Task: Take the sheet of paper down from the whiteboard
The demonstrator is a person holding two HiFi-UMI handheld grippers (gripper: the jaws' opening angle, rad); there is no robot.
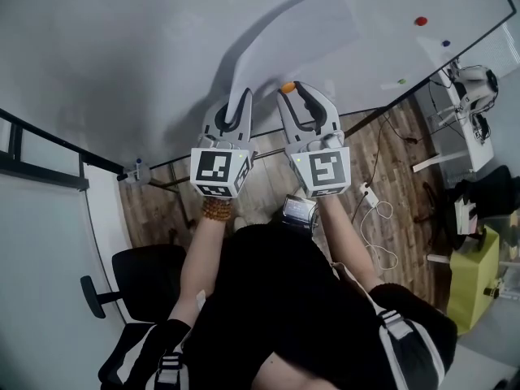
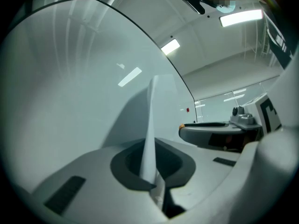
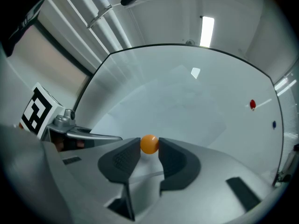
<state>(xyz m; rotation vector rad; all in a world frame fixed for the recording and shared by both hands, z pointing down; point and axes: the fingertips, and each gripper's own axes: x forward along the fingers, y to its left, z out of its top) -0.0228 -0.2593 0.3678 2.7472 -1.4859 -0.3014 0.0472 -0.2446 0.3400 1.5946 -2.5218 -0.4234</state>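
Observation:
A white sheet of paper lies against the whiteboard, and its lower left corner curls off the board. My left gripper is shut on that corner; in the left gripper view the paper stands edge-on between the closed pads. Just to its right, my right gripper is shut on a small orange round magnet. In the right gripper view the magnet sits pinched between the two dark pads, close to the board, with the sheet beyond it.
A red magnet, a blue one and a green one stick to the board's right part. Below, on the wooden floor, are a black office chair, a power strip with cables, a desk and a yellow-green cabinet.

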